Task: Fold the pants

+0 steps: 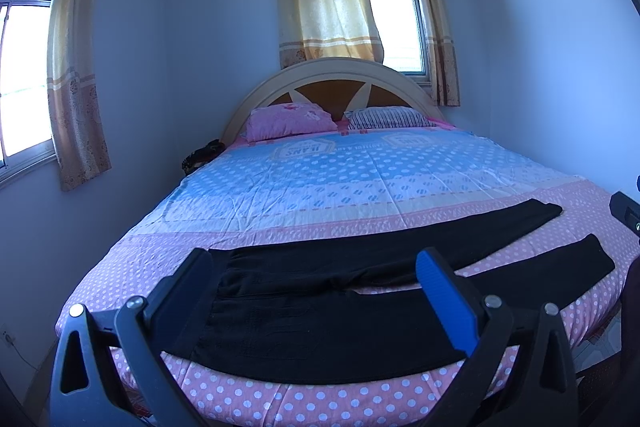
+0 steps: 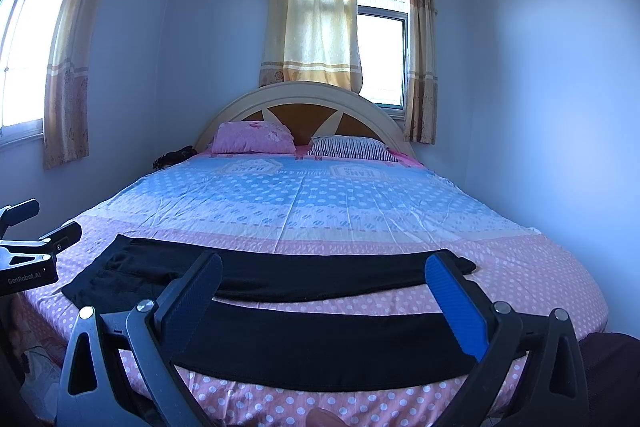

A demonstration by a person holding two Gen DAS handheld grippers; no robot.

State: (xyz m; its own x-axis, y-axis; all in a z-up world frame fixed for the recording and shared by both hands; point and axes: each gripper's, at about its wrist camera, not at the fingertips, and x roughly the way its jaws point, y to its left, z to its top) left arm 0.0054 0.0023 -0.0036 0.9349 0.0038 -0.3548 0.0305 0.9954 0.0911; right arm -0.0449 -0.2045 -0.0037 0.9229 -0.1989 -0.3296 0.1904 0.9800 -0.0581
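Black pants [image 1: 340,307] lie flat across the bed's [image 1: 320,179] near edge, legs toward three o'clock; my left gripper [image 1: 316,263] and right gripper [image 2: 324,267] hover above, both spread wide, empty.

Pants [image 1: 340,307] flat across bed's [image 1: 320,187] foot

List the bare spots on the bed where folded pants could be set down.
Free: the wide blue dotted stretch of the bedspread between the pants and the pink pillow and striped pillow. A narrow pink strip runs between the two legs. Crowded: the near edge, under the open left gripper and right gripper.
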